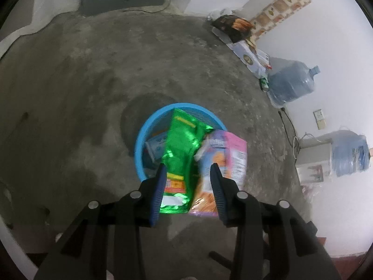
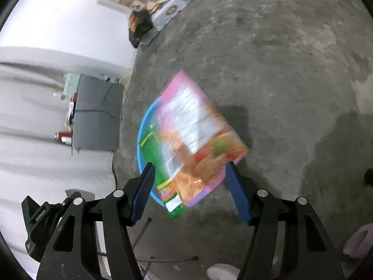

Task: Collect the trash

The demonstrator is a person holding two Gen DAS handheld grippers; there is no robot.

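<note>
Blue plastic basket (image 1: 139,140) on a grey concrete floor (image 1: 81,93), already heaped with trash. Green foil snack bag (image 1: 184,140) lying across the basket's middle, one end poking out over the near rim. Pink and orange snack bag (image 1: 223,158) beside it, resting on the rim and leaning out over the floor, only partly inside. Pale blue-and-white wrapper (image 1: 157,145) tucked lower down, under the green bag.

Left gripper (image 1: 188,184) pointing steeply down at the basket, jaws parted, with the near ends of both bags seen in the gap; pads apparently clear of the foil, though blur makes contact hard to rule out. Right gripper (image 2: 190,189) angled down from the other side, jaws spread wide around the pink bag's lower edge without pressing on it. Nothing gripped by either.

Judged progress: well along, at least three pieces in or on the basket, both big bags let go. Left to do: pushing the overhanging pink bag fully in, since it looks ready to slide out. Possibly more to gather along the far wall, where a dark packet (image 1: 233,26) and flattened white packaging (image 1: 247,53) lie near a large water jug (image 1: 289,84).
</note>
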